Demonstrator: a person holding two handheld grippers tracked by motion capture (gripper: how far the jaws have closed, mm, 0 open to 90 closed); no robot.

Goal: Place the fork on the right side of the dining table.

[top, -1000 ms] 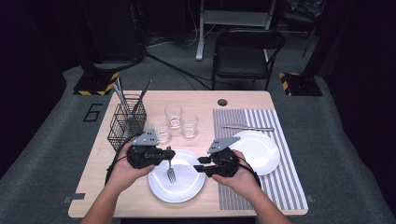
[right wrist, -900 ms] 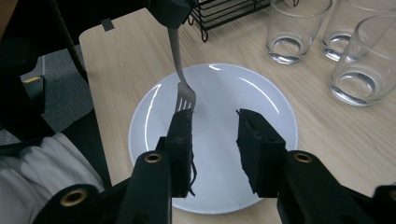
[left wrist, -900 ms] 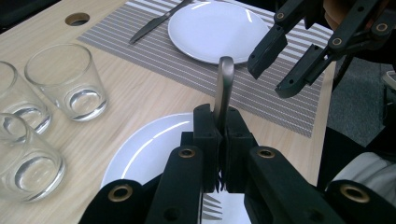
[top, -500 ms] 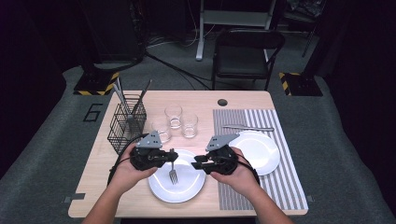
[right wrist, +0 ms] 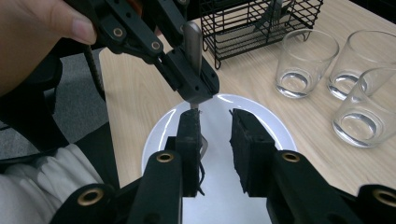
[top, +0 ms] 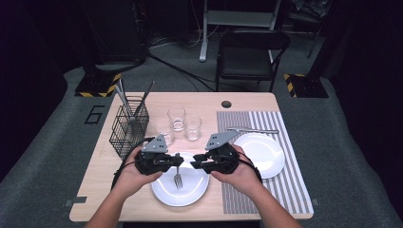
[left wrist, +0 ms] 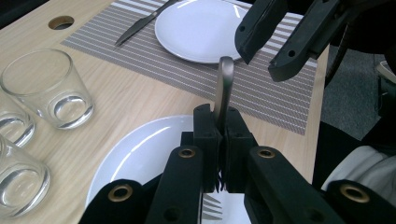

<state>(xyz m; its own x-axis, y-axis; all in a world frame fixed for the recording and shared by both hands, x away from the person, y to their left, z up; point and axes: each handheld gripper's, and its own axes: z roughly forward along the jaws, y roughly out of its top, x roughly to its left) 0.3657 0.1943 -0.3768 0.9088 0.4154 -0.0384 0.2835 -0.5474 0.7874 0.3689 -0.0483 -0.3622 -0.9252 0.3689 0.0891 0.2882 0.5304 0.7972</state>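
The fork point(left wrist: 224, 81) was found clamped upright in the left gripper point(top: 177, 163) above the near plate point(top: 190, 190), tines down, while the right gripper point(right wrist: 215, 126), fingers parted, was held just beside its handle.

The light wooden surface point(top: 142, 199) carries a black wire cutlery basket point(top: 129, 124), three clear glasses point(top: 177, 118) and a white plate point(top: 180, 186). A grey striped placemat point(top: 285, 190) covers its right part. On the placemat lie a second white plate point(top: 261, 154) and a knife point(top: 252, 129).
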